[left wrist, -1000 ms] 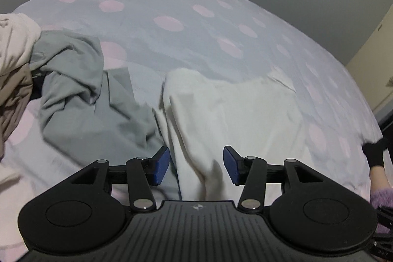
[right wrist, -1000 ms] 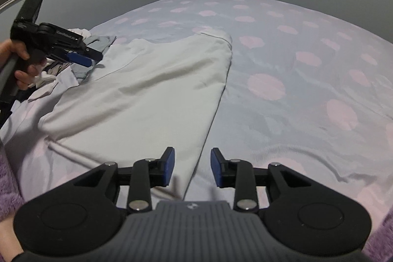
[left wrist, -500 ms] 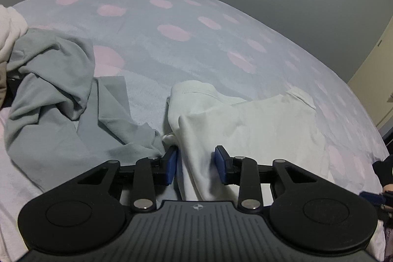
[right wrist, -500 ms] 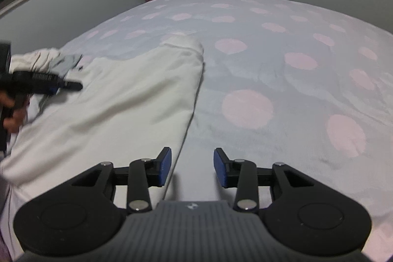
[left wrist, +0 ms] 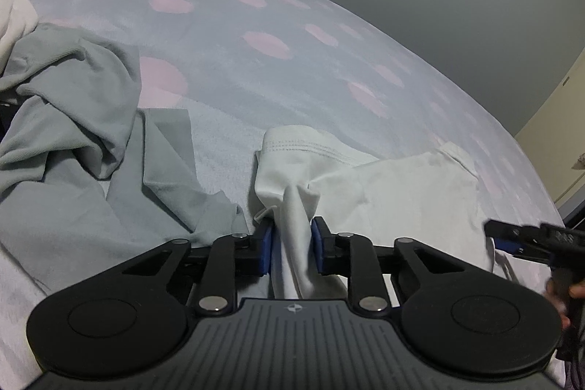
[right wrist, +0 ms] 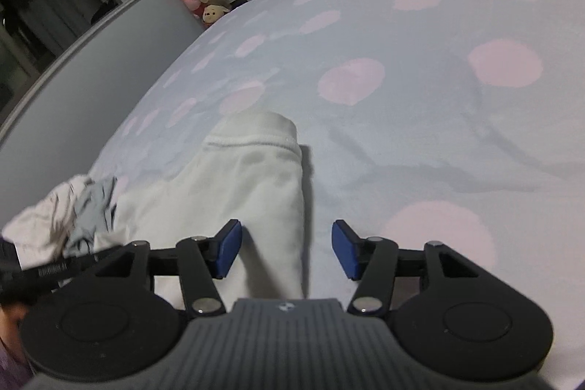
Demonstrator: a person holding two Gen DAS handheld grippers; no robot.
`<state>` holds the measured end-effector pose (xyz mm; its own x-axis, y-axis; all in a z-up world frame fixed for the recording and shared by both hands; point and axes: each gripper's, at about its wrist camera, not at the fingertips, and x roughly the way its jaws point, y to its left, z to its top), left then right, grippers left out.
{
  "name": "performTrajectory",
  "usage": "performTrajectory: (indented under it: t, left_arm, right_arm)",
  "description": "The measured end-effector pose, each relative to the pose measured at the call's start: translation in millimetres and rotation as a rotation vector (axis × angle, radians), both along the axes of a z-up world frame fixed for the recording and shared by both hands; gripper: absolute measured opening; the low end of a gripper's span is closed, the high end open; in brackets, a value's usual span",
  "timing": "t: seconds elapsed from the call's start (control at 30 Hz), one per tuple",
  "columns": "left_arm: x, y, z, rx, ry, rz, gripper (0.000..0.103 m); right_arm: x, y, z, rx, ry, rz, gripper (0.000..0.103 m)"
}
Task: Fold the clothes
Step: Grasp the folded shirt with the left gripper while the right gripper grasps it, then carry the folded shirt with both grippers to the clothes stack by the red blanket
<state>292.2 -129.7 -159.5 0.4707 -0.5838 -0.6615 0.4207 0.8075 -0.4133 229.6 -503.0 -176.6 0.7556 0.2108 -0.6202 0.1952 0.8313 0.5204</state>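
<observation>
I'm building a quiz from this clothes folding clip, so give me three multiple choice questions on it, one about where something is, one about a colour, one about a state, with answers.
1. Where does the grey garment lie relative to the white garment in the left wrist view?
A. to its left
B. on top of it
C. to its right

2. What colour are the spots on the bedspread?
A. green
B. pink
C. black

3. What is between the pads of the left gripper?
A. nothing
B. a fold of the grey garment
C. a fold of the white garment

Answers: 1 A, the grey cloth is crumpled at the left, the white one right of it. 2 B, pale pink ovals dot the grey-blue cover. 3 C, a pinched white ridge runs between the closing blue pads.
</observation>
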Motion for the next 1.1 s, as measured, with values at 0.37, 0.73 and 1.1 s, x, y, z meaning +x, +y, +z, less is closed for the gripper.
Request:
performTrajectory:
  t: [0.37,0.73,1.1]
  left_arm:
    - [-10.7,-6.8,25.5,0.017,-0.064,0.003,0.007]
    - [-90.6,-11.9,132.0,-0.076,-0.318,-0.034,0.006]
    - [-209.1,-65.2,248.4,-0.218,-0.606,-0.224,0.006]
  right_arm:
    - [4.9,18.1,27.7,0.018,-0.095,0.033,0.008]
    - [-109.9,42.7,136.2,-0.126,-0.351,-0.023,0.007]
    - [-274.4,18.1,243.8,-0.281,-0.567,-0.204,0.007]
